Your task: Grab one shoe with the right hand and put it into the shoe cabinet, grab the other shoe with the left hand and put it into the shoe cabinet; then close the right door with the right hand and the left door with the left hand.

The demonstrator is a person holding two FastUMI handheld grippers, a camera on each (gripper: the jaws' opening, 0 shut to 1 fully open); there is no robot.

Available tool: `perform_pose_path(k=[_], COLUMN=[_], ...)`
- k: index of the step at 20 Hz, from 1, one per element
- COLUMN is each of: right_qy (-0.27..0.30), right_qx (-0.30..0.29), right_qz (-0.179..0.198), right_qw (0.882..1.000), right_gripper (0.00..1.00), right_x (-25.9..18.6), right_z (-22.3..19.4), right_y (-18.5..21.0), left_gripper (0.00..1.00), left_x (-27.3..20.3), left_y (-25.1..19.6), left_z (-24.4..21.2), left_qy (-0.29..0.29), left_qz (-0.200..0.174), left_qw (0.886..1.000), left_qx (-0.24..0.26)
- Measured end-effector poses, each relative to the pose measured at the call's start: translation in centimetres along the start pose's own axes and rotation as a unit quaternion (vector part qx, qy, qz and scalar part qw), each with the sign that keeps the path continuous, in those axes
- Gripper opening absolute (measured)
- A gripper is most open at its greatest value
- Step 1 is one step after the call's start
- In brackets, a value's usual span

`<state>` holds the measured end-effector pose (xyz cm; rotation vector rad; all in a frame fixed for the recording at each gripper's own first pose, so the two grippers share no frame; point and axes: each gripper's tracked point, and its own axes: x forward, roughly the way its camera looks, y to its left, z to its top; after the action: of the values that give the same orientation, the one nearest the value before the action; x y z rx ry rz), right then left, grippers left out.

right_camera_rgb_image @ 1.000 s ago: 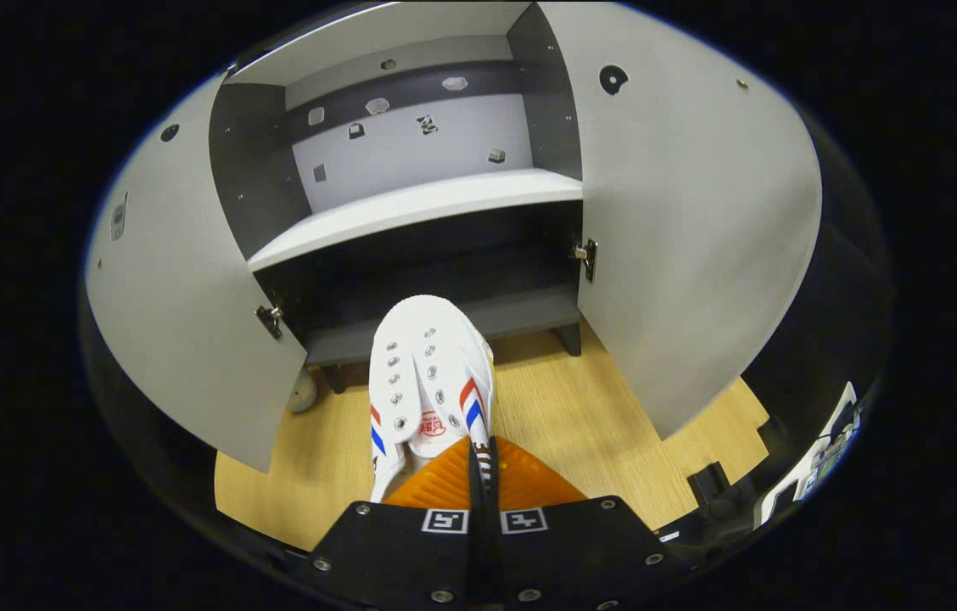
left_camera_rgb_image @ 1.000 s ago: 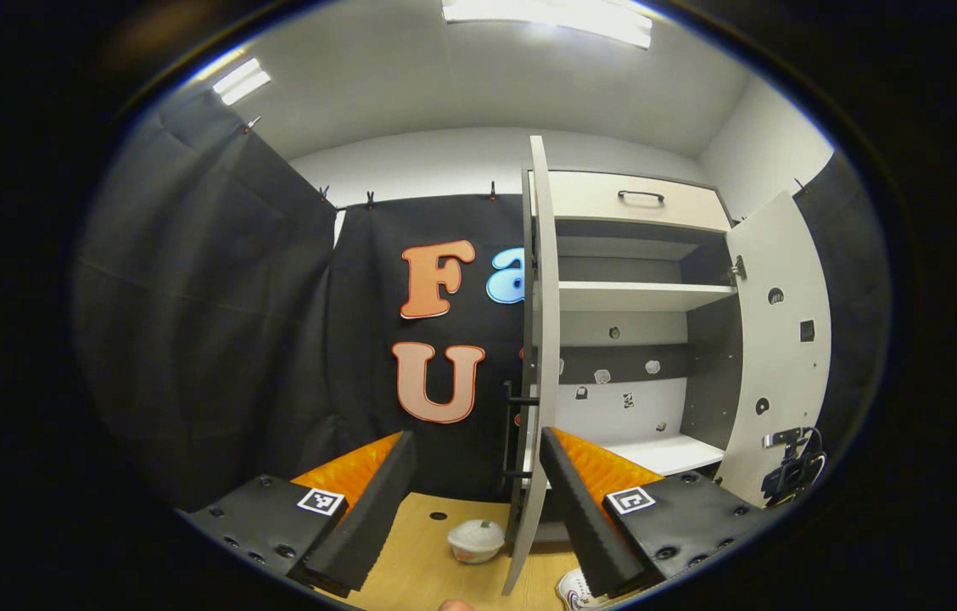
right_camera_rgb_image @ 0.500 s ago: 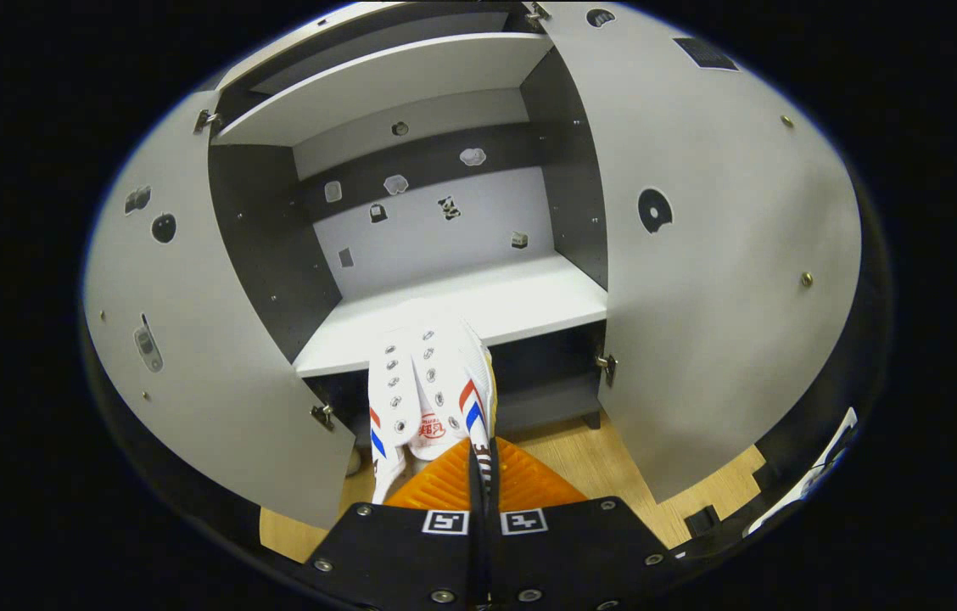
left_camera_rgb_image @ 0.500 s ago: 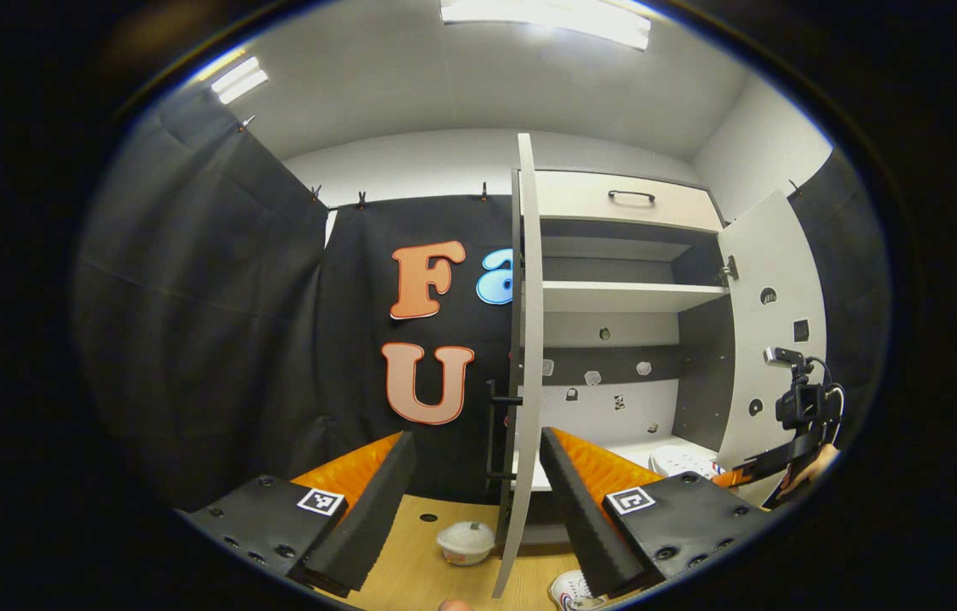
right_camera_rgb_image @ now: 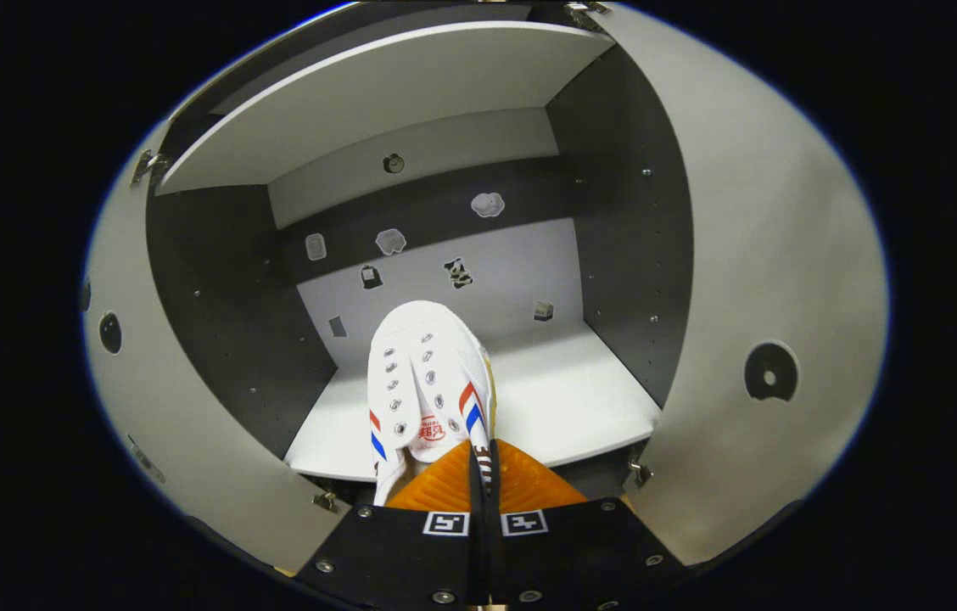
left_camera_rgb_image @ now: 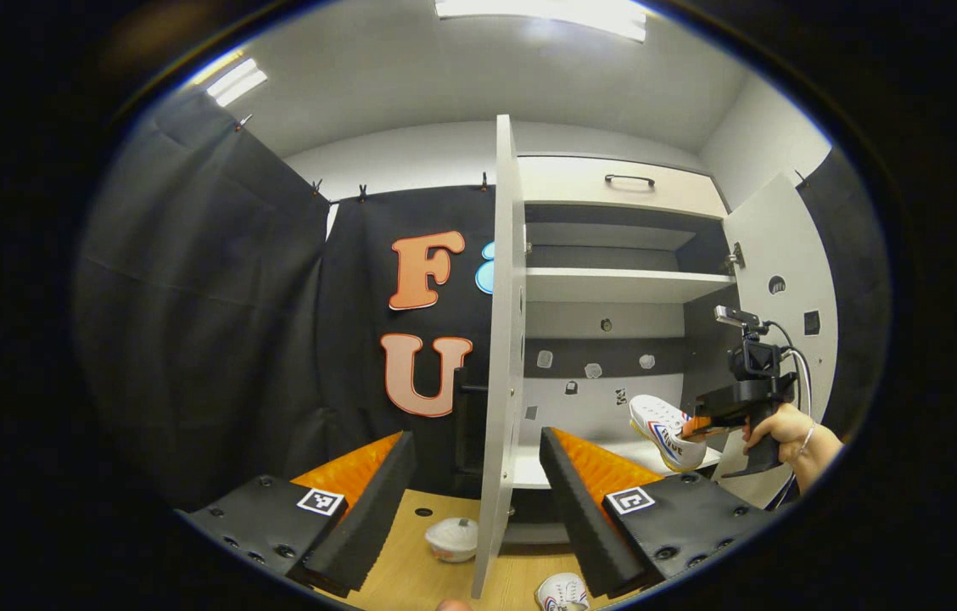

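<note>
A white shoe (right_camera_rgb_image: 426,382) with red and blue stripes hangs toe-first above the cabinet's white middle shelf (right_camera_rgb_image: 568,399). My right gripper (right_camera_rgb_image: 479,454) is shut on its heel rim. From the left gripper view, that shoe (left_camera_rgb_image: 663,427) is tilted at the cabinet opening, held by the right gripper (left_camera_rgb_image: 703,422) in a person's hand (left_camera_rgb_image: 784,431). The other white shoe (left_camera_rgb_image: 562,591) lies on the wooden floor by the left door's bottom edge. My left gripper (left_camera_rgb_image: 476,450) is open and holds nothing, well back from the cabinet.
Both cabinet doors are swung open: the left door (left_camera_rgb_image: 502,339) edge-on right ahead of my left gripper, the right door (left_camera_rgb_image: 784,271) beyond the hand. A small white bowl (left_camera_rgb_image: 451,538) sits on the floor left of that door. An upper shelf (left_camera_rgb_image: 623,284) and a drawer (left_camera_rgb_image: 627,191) lie above.
My right gripper has carried the shoe up from near the floor and forward, over the white shelf inside the cabinet. My left gripper has drifted slightly and stays open.
</note>
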<state>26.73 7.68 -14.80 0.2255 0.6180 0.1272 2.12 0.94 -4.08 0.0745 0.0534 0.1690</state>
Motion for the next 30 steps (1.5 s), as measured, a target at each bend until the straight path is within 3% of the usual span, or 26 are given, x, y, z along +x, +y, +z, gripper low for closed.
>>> perform_pose_path(k=[5,9,14,17,19,20,22,30], right_qy=[0.043,0.059,0.058,0.043,0.002,-0.011,-0.017,-0.094], right_qx=[-0.001,0.008,-0.001,-0.024,-0.029,-0.033,-0.052,-0.113], right_qz=[-0.019,-0.030,-0.025,-0.014,-0.014,-0.013,-0.006,0.052], right_qw=[0.999,0.998,0.998,0.999,0.999,0.999,0.998,0.988], right_gripper=[0.00,0.00,0.05,0.22,0.17,0.29,0.36,0.82], right_x=[8.8,12.6,12.6,11.8,10.5,9.6,7.6,-2.8], right_z=[-0.9,-1.8,-2.0,-1.8,0.2,0.9,0.8,1.8], right_y=[-1.2,-2.1,-2.1,-1.6,-1.7,-1.6,-1.3,1.8], left_gripper=[0.94,0.94,0.94,0.94,0.94,0.94,0.96,0.96], left_x=[1.0,1.3,1.8,2.0,1.6,1.4,1.2,0.7], left_y=[-1.0,-1.4,-2.5,-3.2,-4.0,-4.3,-5.2,-8.8], left_z=[-0.6,-0.4,-0.4,-0.3,-0.2,-0.1,-0.3,-2.9], left_qy=[0.010,0.007,0.008,0.010,0.009,0.009,0.010,0.033], left_qz=[0.016,0.023,0.015,0.010,0.004,0.001,-0.008,-0.039], left_qw=[1.000,1.000,1.000,1.000,1.000,1.000,1.000,0.999], left_qx=[0.011,0.018,0.011,0.018,0.018,0.016,0.010,0.005])
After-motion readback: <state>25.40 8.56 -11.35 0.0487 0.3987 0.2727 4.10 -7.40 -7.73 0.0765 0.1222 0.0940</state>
